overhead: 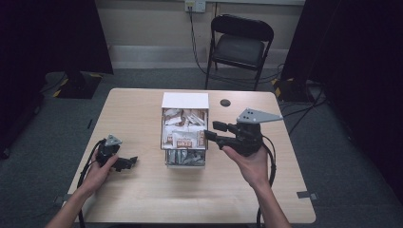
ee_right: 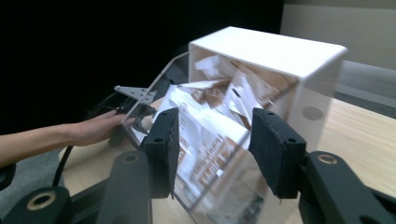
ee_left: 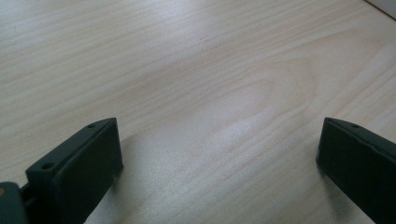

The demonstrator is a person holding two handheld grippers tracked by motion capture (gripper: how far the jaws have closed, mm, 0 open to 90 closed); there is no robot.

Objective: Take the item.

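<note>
Two forearms are seen entering from the near edge of a pale wooden table (overhead: 142, 199), each hand gripping a black two-jaw tool. On the left, the left gripper (overhead: 129, 164) is held low over bare wood near the table's left edge, well apart from the box; in the left gripper view its jaws are spread wide, with nothing but wood grain between them. On the right, the right gripper (overhead: 213, 130) is raised just beside the right wall of the drawer box (overhead: 185, 100), its grey three-cornered plate lifted toward the far side. In the right gripper view its jaws are parted and nothing is pinched; the clear drawer (ee_right: 159, 93) and the packets are framed between and behind them, and contact with the drawer cannot be told. At the table's centre, the white box is set with its clear drawer pulled out toward the near side. White and brown sachets (overhead: 183, 137) are piled inside the drawer. A small dark round disc (overhead: 225, 102) is seen on the table just right of the box's far end. Beyond the far edge, a black folding chair (overhead: 241, 45) is stood on grey carpet against the wall.
</note>
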